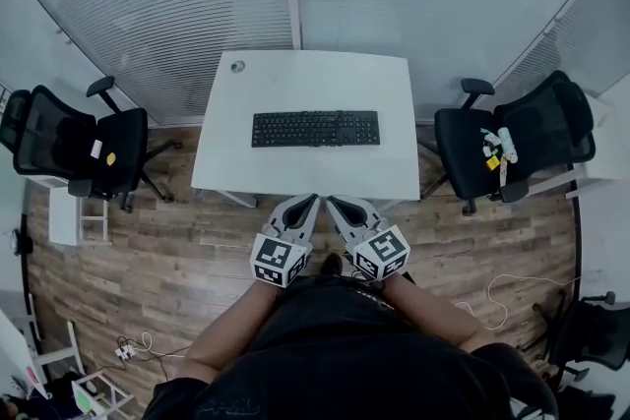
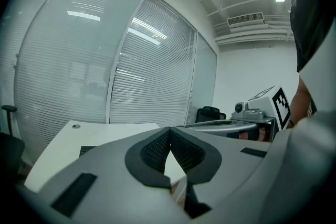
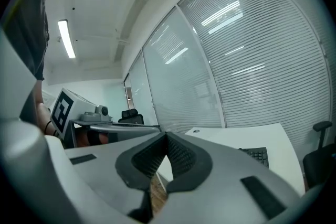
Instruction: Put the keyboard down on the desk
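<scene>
- Left gripper (image 1: 311, 201): we read the jaws as closed tip to tip, nothing between them.
- Right gripper (image 1: 333, 202): same, pads together, empty.
- Both sit side by side just off the near edge of the desk (image 1: 305, 79), over the wood floor (image 1: 197, 251).
- Keyboard (image 1: 315, 128) lies flat mid-desk, apart from both grippers.
- Left chair (image 1: 94, 148) and right chair (image 1: 517, 138) flank the desk.

One overhead, two low, all toward desk (image 1: 305, 84)

A ceiling strip light (image 3: 66, 38) gives even brightness; edges bend strongly, corners darken.
</scene>
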Demonstrator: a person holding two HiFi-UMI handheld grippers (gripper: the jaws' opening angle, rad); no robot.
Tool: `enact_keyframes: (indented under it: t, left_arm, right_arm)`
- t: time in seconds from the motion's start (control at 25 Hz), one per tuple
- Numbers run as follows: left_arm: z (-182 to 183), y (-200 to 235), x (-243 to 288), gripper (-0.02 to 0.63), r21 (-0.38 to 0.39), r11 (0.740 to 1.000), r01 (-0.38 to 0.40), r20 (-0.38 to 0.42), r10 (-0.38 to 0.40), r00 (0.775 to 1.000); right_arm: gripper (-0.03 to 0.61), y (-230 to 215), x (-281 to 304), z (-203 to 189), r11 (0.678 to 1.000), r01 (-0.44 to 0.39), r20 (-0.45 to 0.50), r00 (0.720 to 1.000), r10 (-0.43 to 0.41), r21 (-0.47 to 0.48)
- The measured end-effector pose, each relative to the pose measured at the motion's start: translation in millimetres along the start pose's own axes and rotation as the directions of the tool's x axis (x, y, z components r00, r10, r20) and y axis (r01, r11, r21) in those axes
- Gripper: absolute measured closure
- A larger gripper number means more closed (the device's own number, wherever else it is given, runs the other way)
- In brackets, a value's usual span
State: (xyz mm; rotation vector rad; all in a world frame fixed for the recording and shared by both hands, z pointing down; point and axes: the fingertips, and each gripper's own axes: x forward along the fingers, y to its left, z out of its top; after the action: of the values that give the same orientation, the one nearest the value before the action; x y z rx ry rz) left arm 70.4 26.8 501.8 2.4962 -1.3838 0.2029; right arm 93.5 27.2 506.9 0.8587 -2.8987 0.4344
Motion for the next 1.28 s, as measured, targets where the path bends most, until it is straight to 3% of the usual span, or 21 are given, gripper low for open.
enact_keyframes:
  t: [0.52,0.92,1.28]
  left_arm:
    - [-8.6,7.5,-72.3,0.598,-0.030,0.998,0.046,0.006,-0.046,0.999]
    - [-2.8,10.0,-132.6,0.598,0.020,0.995,0.096,0.035,-0.096,0.995]
    - [-9.3,16.4,-189.4,0.598,0.015,0.992,0.123,0.055,-0.123,0.991]
  right_arm:
    - [0.555,58.0,3.1,-10.4,0.996,0.082,0.018,0.996,-0.083,0.033]
    - [0.555,120.8,2.5,-9.2,0.991,0.133,0.049,0.990,-0.133,0.007]
    - [0.555,173.8,7.7,-13.4,0.987,0.158,0.068,0.985,-0.157,-0.008]
